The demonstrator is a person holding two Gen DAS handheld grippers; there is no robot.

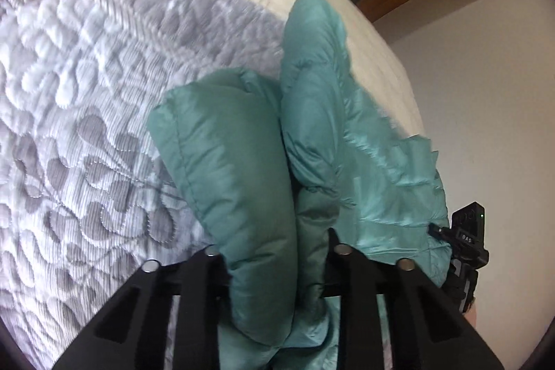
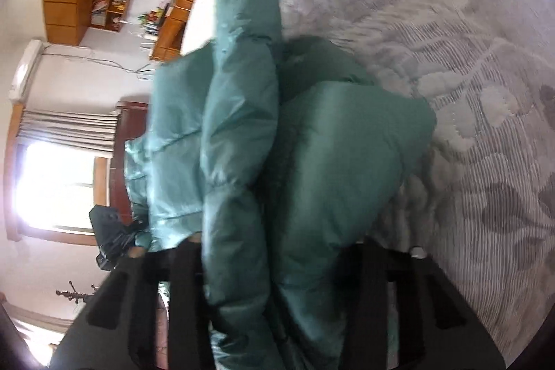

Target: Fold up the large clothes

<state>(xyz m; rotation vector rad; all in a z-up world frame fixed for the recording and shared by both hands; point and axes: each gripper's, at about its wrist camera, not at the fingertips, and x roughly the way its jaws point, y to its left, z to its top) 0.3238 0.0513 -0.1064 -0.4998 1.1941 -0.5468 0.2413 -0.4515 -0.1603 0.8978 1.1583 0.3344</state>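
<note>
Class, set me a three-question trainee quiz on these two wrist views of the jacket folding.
1. True or false: the left tongs are shut on the teal puffer jacket.
2. What lies under the jacket? A) quilted grey bedspread B) bare wooden floor C) glass table
3. Fill in: the right tongs grip the ____.

Key: 1 true; 2 A; 3 jacket.

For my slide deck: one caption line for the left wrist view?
Left gripper clamps a teal puffer jacket above a grey quilted bedspread.
</note>
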